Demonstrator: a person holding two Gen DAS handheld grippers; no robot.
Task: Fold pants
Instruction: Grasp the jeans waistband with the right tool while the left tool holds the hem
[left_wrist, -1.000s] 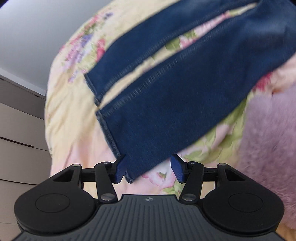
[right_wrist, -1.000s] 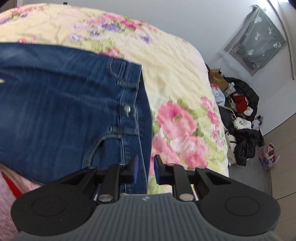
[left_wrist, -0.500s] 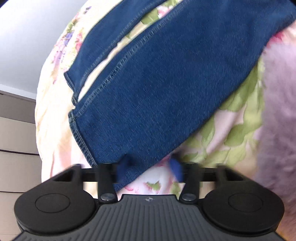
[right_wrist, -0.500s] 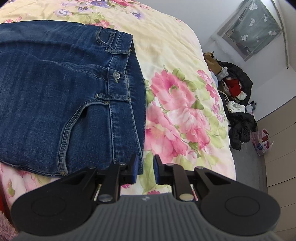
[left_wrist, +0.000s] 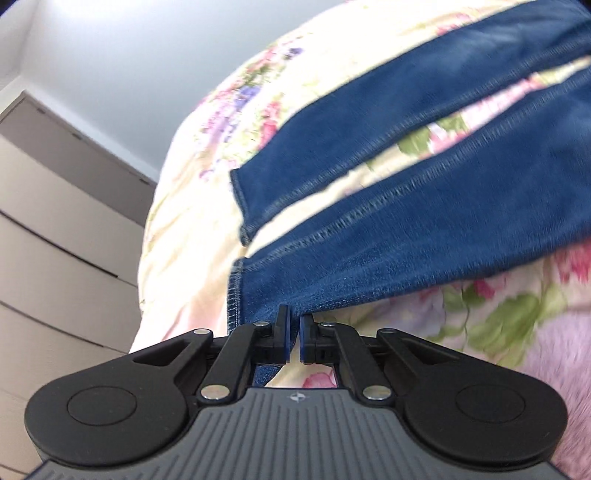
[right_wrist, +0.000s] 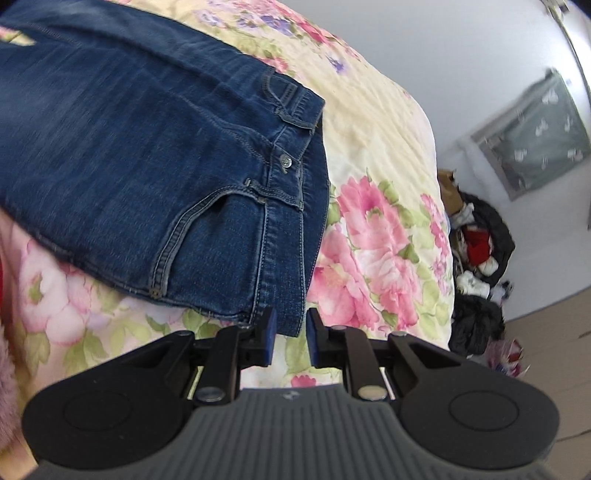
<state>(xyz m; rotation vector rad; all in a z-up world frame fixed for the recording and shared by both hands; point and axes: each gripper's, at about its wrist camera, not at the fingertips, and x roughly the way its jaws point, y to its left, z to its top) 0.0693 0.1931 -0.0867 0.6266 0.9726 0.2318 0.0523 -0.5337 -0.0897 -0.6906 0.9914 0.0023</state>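
Low over the floral quilted bedspread (left_wrist: 177, 229), the left gripper (left_wrist: 293, 332) is clenched on the dark blue denim pants (left_wrist: 424, 236) at a leg hem; the right gripper (right_wrist: 290, 334), jaws slightly parted, straddles their waistband corner.

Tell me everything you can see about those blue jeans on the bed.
The jeans are dark blue denim with lighter stitching, lying flat on a floral bedspread. The waistband end shows a metal button, belt loops and a curved front pocket. At the other end the two legs lie side by side, a strip of bedspread showing between them. The left tool is pinched shut on the nearer leg's hem corner. The right tool, slightly open, straddles the waistband's near corner.
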